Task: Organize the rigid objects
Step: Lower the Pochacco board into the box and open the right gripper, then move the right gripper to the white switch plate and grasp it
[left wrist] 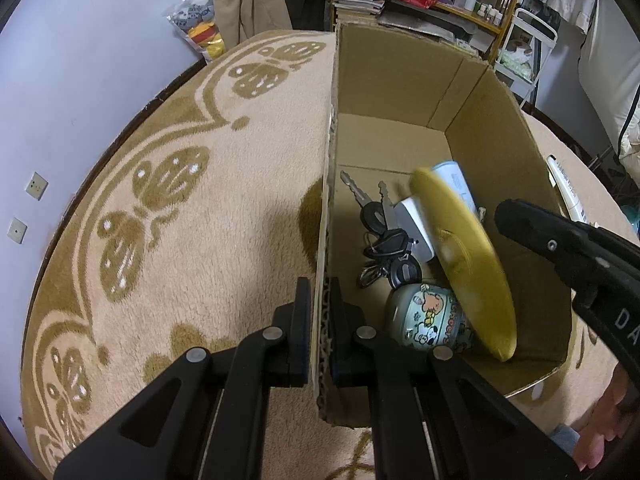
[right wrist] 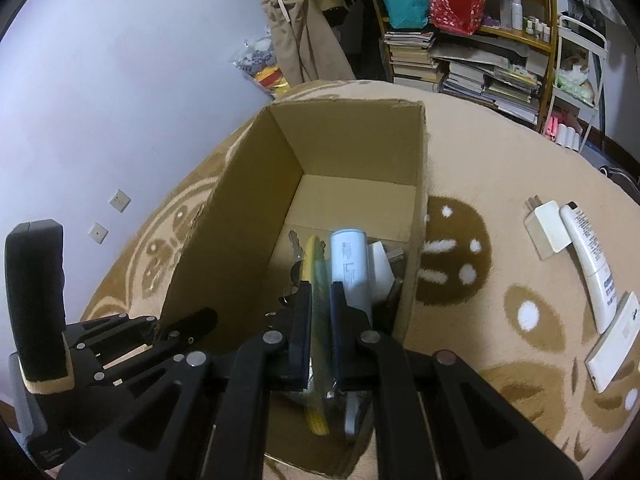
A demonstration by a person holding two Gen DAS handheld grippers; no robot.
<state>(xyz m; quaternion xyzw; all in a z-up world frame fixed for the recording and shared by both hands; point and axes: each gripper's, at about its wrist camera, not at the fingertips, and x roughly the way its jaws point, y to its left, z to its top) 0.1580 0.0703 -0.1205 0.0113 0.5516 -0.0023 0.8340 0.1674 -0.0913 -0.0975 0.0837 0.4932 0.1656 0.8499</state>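
Cream patterned carpet carries the cardboard box [right wrist: 224,240]; the left hand-held gripper [left wrist: 321,312] pinches its wall to steady it, while the right hand-held gripper [right wrist: 321,320] pinches a yellow plate [left wrist: 472,264] inside, beside the keys [left wrist: 384,236].

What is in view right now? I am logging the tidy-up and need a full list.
box: 1, brown cardboard, open, on the rug
plate: 1, yellow, tilted inside the box, in the right gripper
keys: 1 bunch, black heads, on the box floor
cup: 1, cartoon print, lying in the box near corner
bottle: 1, white, lying in the box
adapter: 1, white, on the rug right of the box
tube: 1, white, on the rug beside the adapter
remote: 1, white, on the rug by the tube
rug: 1, beige, brown pattern
left gripper: black, shut on the box wall
right gripper: black, shut on the plate
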